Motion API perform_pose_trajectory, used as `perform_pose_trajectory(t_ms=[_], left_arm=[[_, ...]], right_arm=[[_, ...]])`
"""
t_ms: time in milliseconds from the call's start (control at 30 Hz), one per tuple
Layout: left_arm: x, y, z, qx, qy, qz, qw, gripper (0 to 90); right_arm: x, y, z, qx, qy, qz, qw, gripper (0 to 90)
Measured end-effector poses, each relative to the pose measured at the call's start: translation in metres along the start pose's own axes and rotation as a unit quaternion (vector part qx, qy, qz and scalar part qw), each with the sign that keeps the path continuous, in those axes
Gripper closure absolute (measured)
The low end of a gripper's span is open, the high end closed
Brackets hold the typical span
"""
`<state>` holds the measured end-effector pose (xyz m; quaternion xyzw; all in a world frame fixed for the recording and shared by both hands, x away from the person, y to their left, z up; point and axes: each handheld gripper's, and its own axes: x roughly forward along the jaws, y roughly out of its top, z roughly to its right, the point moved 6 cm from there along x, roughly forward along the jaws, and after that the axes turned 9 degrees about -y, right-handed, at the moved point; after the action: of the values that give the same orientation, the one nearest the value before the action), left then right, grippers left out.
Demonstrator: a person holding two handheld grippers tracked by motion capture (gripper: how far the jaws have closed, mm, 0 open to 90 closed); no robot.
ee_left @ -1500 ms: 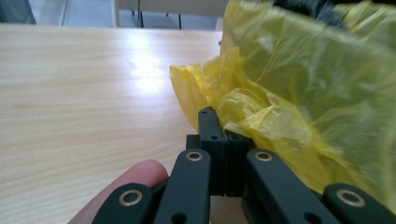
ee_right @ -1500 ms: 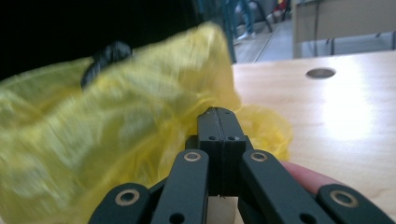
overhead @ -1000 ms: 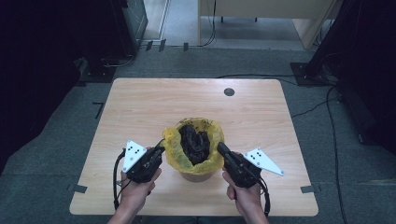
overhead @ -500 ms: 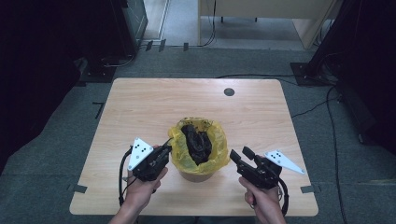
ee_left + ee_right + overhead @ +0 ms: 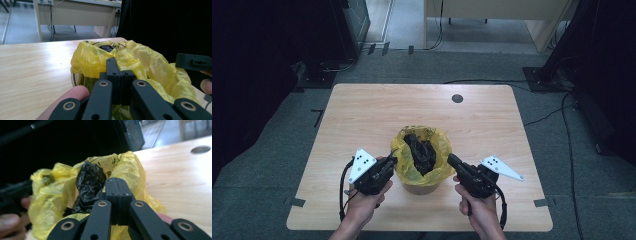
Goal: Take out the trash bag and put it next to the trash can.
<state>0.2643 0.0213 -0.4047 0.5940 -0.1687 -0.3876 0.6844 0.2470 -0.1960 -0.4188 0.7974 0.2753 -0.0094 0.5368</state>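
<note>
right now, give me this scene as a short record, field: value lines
surface: wooden table, round hole near its far edge
container: small bin lined with a yellow bag, rim folded outward
contents: crumpled black plastic inside the yellow bag
left gripper: jaws together, at the bag's left rim; whether it pinches the bag cannot be told
right gripper: jaws together, beside the bag's right rim, contact unclear
hands: one hand on each gripper, entering from the near edge
surroundings: grey floor, cables, a desk beyond
</note>
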Motion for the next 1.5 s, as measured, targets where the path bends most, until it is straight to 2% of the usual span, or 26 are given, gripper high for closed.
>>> perform_pose_trajectory(t_ms=[67,233,400,567,633,700,733,767,833,867,967,1033,1100,1167,1200,1233,1267,1300,1367,1500], left_arm=[[0.001,0.0,0.002,-0.001,-0.003,0.0,1.0,89.7],[0.002,0.002,0.005,0.001,-0.009,0.002,1.0,89.7],[0.004,0.002,0.005,-0.002,-0.015,0.002,0.9999,89.8],[0.006,0.003,0.011,-0.005,-0.027,0.003,0.9996,89.8],[0.006,0.006,0.015,-0.007,-0.036,0.006,0.9993,89.8],[0.004,0.011,0.019,-0.013,-0.046,0.012,0.9988,89.7],[0.003,0.013,0.019,-0.018,-0.05,0.013,0.9985,89.7],[0.002,0.014,0.019,-0.023,-0.052,0.013,0.9983,89.7],[0.001,0.014,0.016,-0.029,-0.051,0.013,0.9982,89.6],[0.001,0.014,0.014,-0.031,-0.05,0.013,0.9982,89.6],[0.0,0.014,0.009,-0.032,-0.046,0.014,0.9983,89.5],[0.0,0.014,0.007,-0.033,-0.044,0.015,0.9984,89.5],[0.0,0.014,0.007,-0.031,-0.042,0.014,0.9985,89.5],[0.002,0.014,0.008,-0.031,-0.042,0.013,0.9986,89.5],[0.002,0.013,0.008,-0.03,-0.042,0.012,0.9986,89.5],[0.003,0.013,0.009,-0.03,-0.043,0.011,0.9986,89.4],[0.003,0.013,0.009,-0.03,-0.043,0.011,0.9986,89.4],[0.003,0.013,0.01,-0.028,-0.043,0.011,0.9986,89.4],[0.004,0.013,0.011,-0.026,-0.042,0.011,0.9987,89.4],[0.005,0.012,0.012,-0.03,-0.044,0.011,0.9985,89.4]], right_arm=[[0.002,0.0,-0.004,-0.023,-0.005,0.002,0.9997,90.0],[0.013,0.004,-0.015,-0.029,-0.001,0.004,0.9996,90.0],[0.012,0.019,-0.039,-0.048,0.029,0.027,0.9981,90.0],[0.016,0.038,-0.062,-0.076,0.044,0.032,0.9956,90.0],[0.018,0.041,-0.075,-0.089,0.061,0.025,0.9938,90.0],[0.019,0.042,-0.09,-0.114,0.089,0.018,0.9893,90.0],[0.019,0.042,-0.095,-0.13,0.095,0.017,0.9868,90.0],[0.018,0.043,-0.097,-0.146,0.084,0.021,0.9854,90.0],[0.014,0.043,-0.095,-0.161,0.079,0.026,0.9835,81.2],[0.011,0.041,-0.091,-0.158,0.077,0.026,0.9841,74.4],[-0.003,0.035,-0.073,-0.144,0.053,0.037,0.9875,55.7],[-0.011,0.03,-0.062,-0.125,0.027,0.035,0.9912,41.6],[-0.017,0.024,-0.053,-0.109,0.004,0.032,0.9935,33.5],[-0.02,0.016,-0.048,-0.107,-0.019,0.027,0.9937,23.7],[-0.019,0.012,-0.046,-0.114,-0.033,0.026,0.9926,20.8],[-0.017,0.007,-0.046,-0.119,-0.036,0.017,0.9921,15.8],[-0.017,0.007,-0.046,-0.119,-0.036,0.017,0.9921,15.8],[-0.015,0.003,-0.045,-0.115,-0.034,0.003,0.9927,15.1],[-0.011,-0.003,-0.048,-0.093,-0.033,-0.019,0.9949,15.0],[-0.006,-0.011,-0.064,-0.111,-0.013,-0.026,0.9934,14.8]])
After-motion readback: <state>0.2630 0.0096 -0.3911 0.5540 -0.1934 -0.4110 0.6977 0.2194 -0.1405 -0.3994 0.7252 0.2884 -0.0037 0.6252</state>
